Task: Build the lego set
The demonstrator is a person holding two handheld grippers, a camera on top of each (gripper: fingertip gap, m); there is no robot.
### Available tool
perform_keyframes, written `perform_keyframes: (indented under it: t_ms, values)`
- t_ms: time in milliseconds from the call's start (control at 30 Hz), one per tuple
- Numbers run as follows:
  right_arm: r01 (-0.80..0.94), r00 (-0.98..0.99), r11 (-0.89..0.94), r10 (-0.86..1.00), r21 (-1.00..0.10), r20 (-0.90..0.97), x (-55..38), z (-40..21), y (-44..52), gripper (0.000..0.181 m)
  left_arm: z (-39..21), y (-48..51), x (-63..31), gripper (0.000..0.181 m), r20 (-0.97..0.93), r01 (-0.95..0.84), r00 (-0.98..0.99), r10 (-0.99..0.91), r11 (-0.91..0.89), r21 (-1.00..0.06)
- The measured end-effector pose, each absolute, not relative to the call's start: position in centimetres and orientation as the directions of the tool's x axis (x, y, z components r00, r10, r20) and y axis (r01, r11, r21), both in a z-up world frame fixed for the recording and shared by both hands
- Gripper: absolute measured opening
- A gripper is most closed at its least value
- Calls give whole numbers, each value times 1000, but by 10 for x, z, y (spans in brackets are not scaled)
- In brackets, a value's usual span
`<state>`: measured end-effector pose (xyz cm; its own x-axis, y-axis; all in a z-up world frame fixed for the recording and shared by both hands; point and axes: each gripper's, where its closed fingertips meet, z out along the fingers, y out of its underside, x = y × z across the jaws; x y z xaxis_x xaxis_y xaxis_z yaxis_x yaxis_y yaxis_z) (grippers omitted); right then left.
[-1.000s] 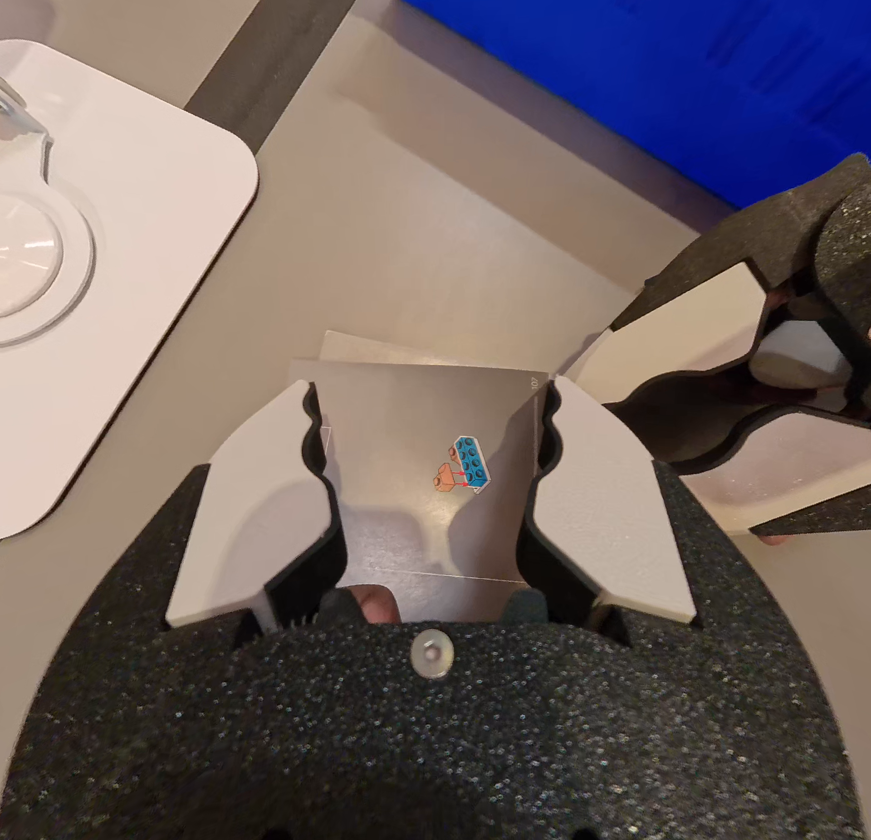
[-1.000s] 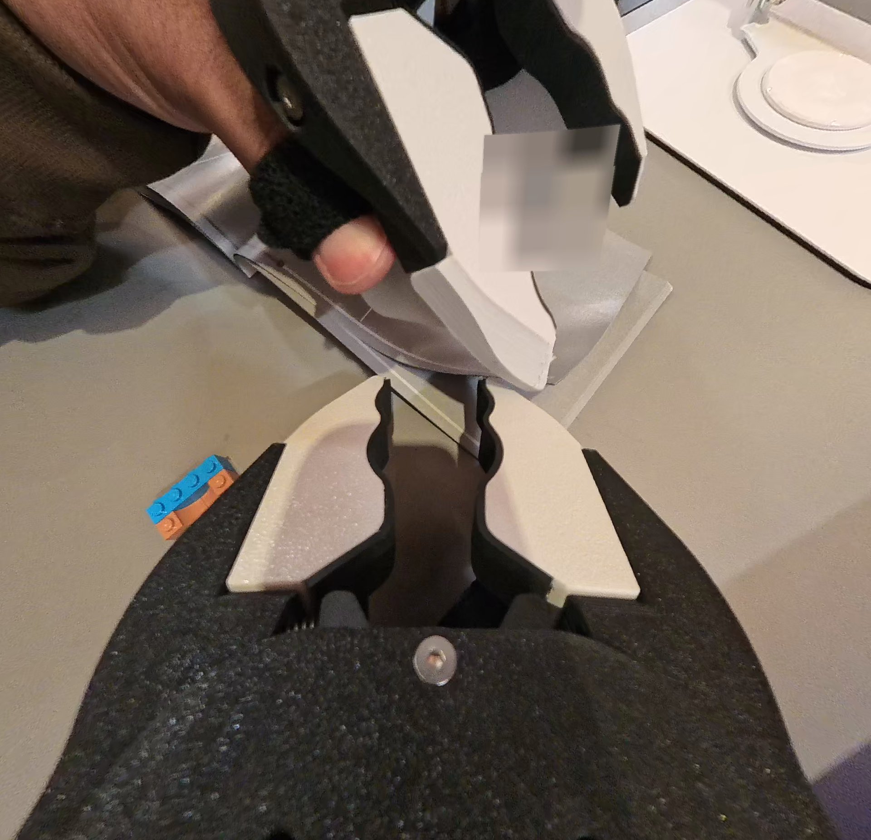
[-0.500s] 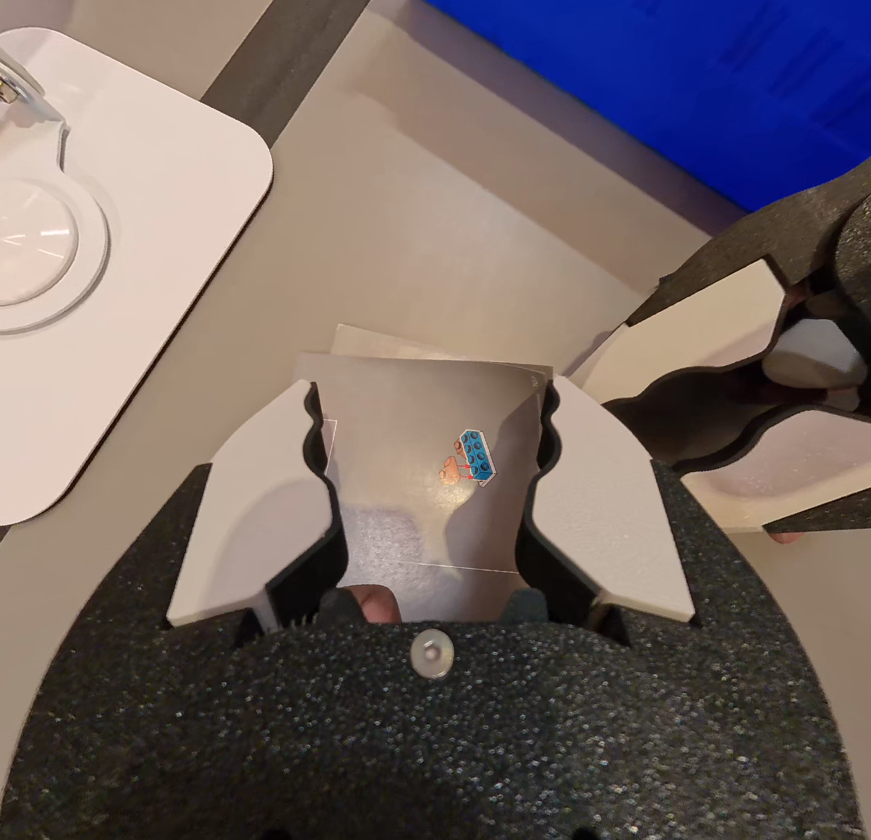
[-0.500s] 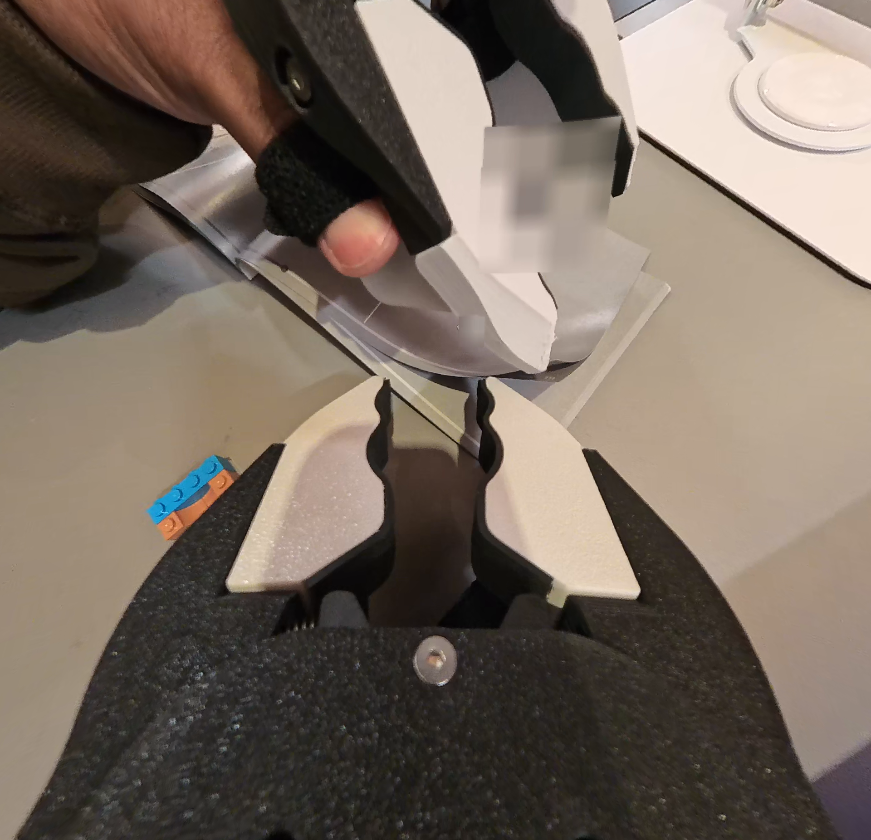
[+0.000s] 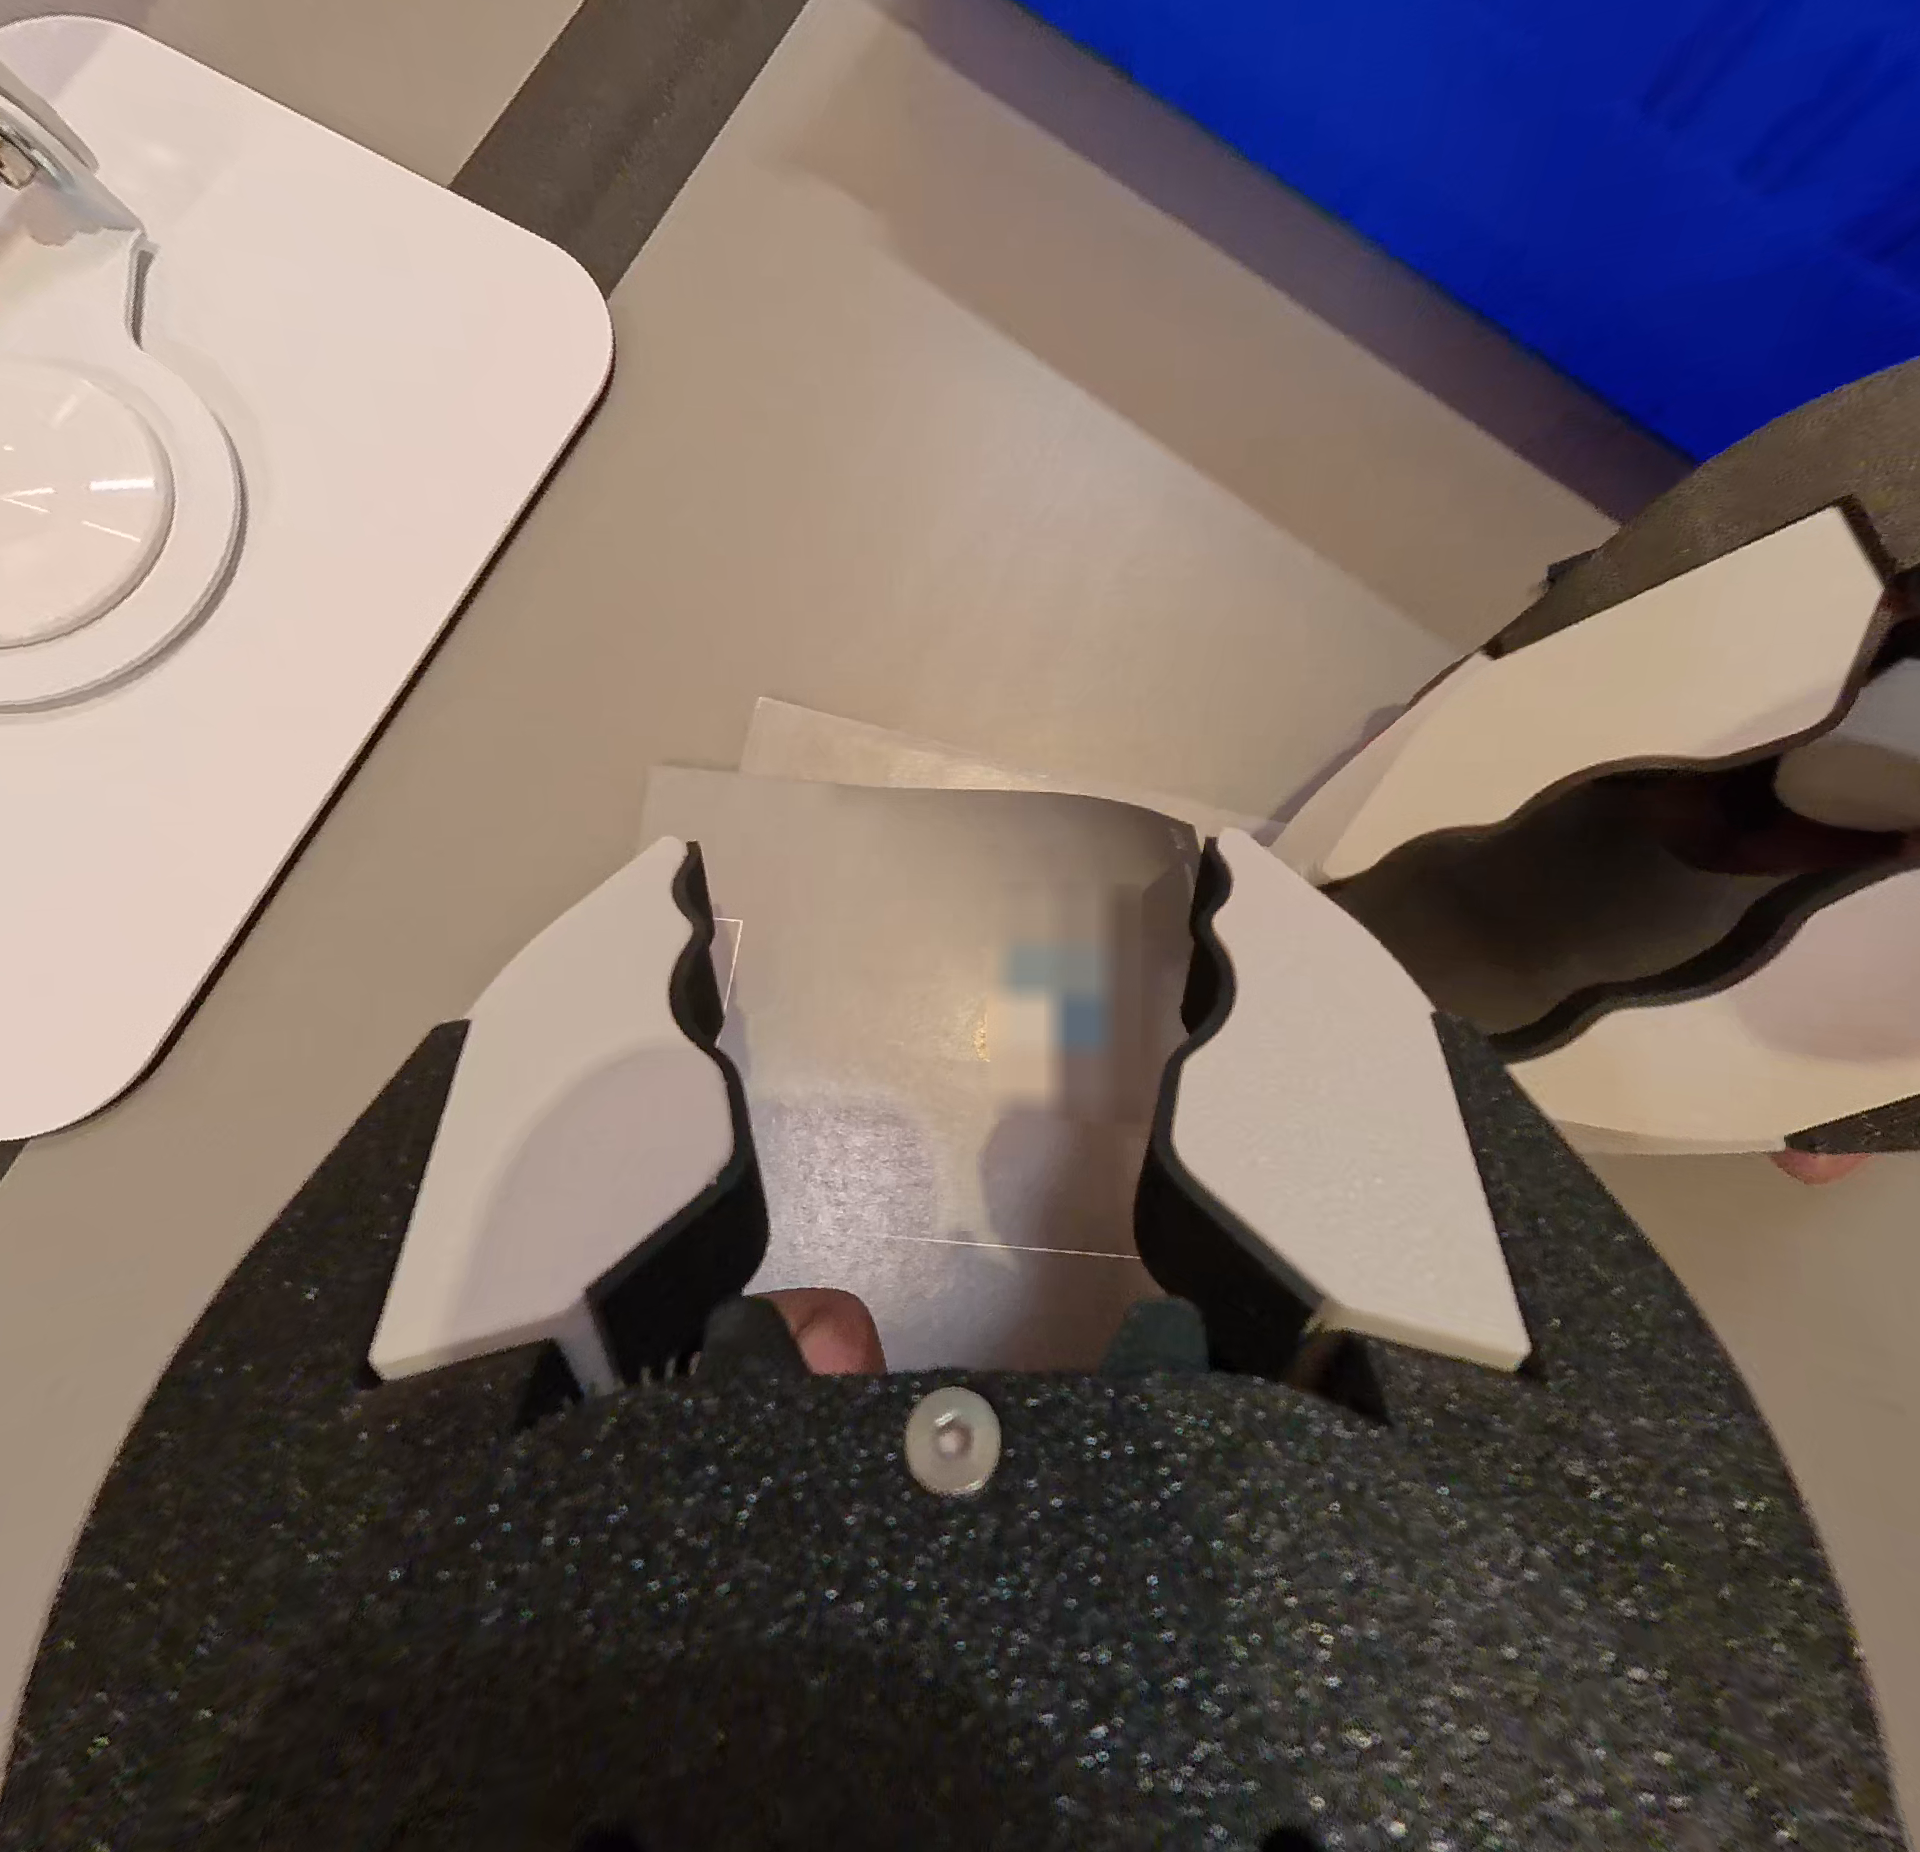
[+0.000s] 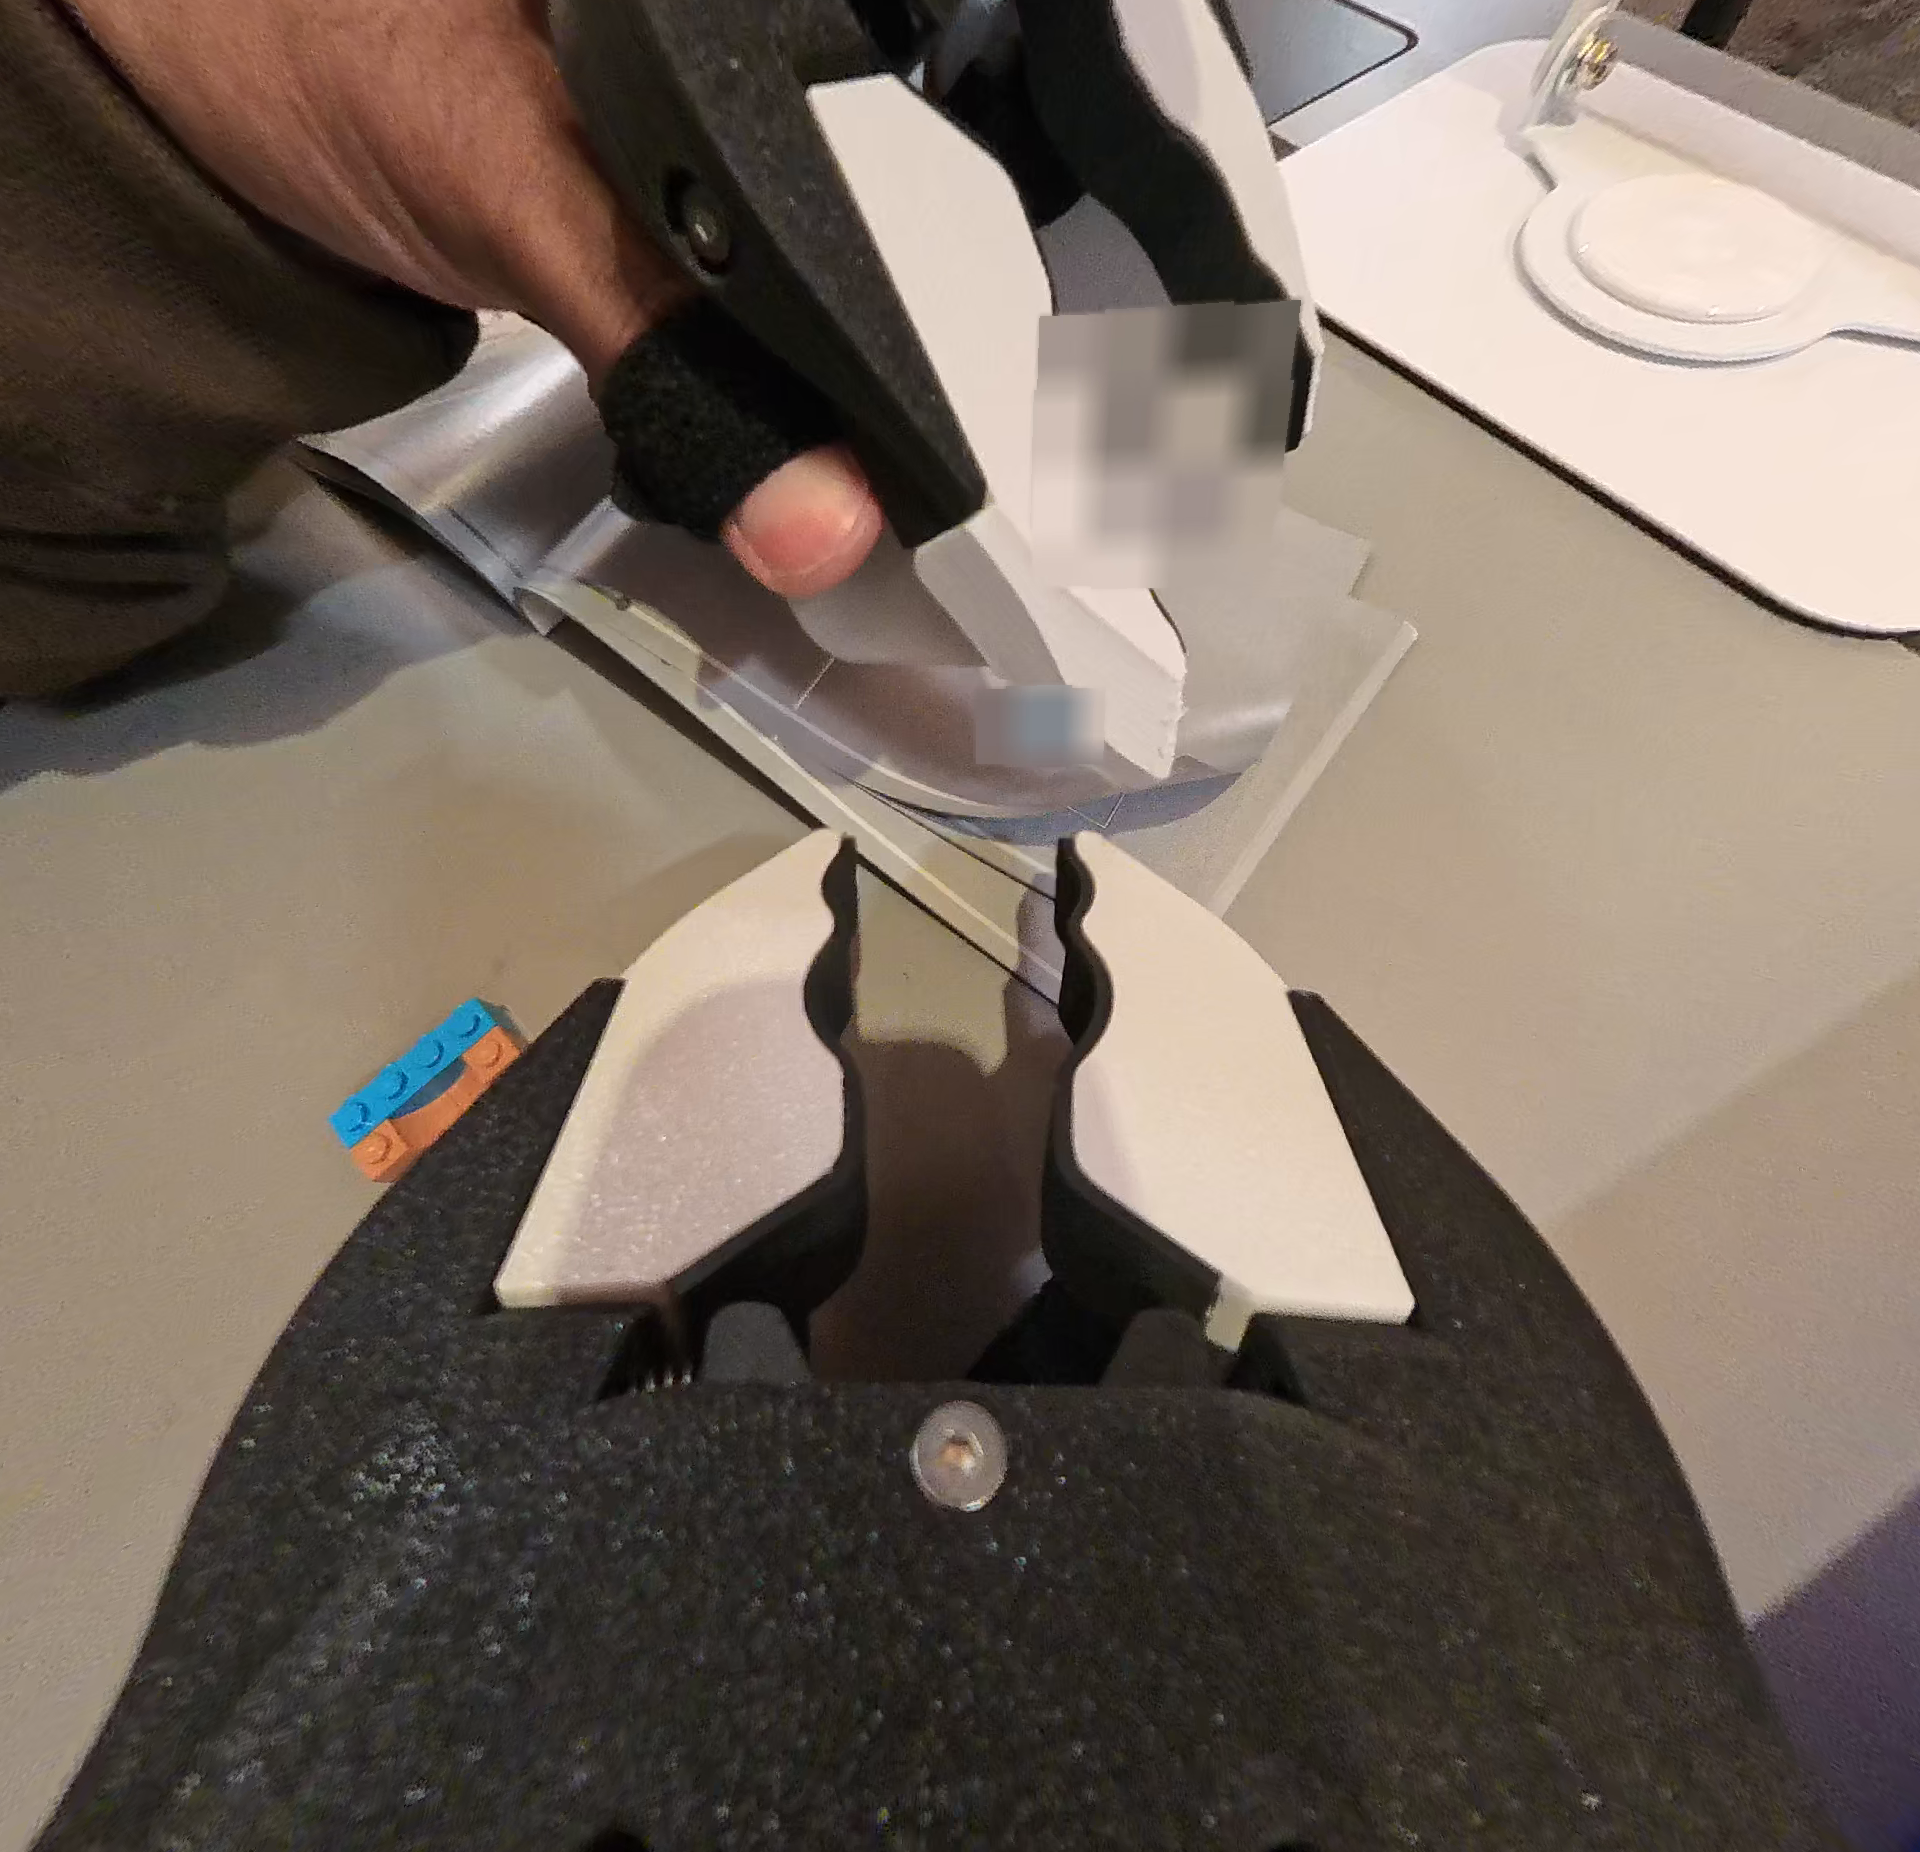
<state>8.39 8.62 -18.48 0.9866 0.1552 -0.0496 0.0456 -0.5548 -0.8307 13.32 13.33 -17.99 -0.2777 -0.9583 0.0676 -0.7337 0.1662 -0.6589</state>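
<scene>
A small lego assembly, a blue studded plate stacked on an orange arched brick, lies on the grey table just left of the right hand-held gripper, whose fingers stand apart with nothing between them. The left hand-held gripper, fingers also wide apart, hovers over a glossy grey instruction booklet with a curling page. Mosaic patches hide the booklet's printed picture, and the lego's near end is cut off by the right gripper's black body.
</scene>
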Motion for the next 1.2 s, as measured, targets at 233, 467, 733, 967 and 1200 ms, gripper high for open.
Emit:
perform_keyframes:
  t_ms: [233, 467, 733, 967, 1200]
  values:
    - [-3, 990, -583, 114, -813, -86, 91, -189, 90, 37, -178, 134, 133, 89, 68, -734, -277, -958, 165, -659]
    - [-1, 982, -650, 144, -760, -124, 87, -200, 96, 40, -171, 133, 132, 89, 71, -722, -279, -958, 160, -673]
    - [-95, 961, -634, 144, -768, -237, 89, -194, 96, 41, -155, 126, 133, 89, 134, -681, -302, -944, 115, -723]
    - [-96, 957, -622, 157, -777, -244, 88, -192, 96, 42, -149, 136, 129, 89, 127, -683, -282, -951, 106, -723]
    - [-72, 958, -605, 180, -793, -224, 86, -189, 95, 42, -156, 137, 117, 89, 83, -722, -313, -946, 180, -668]
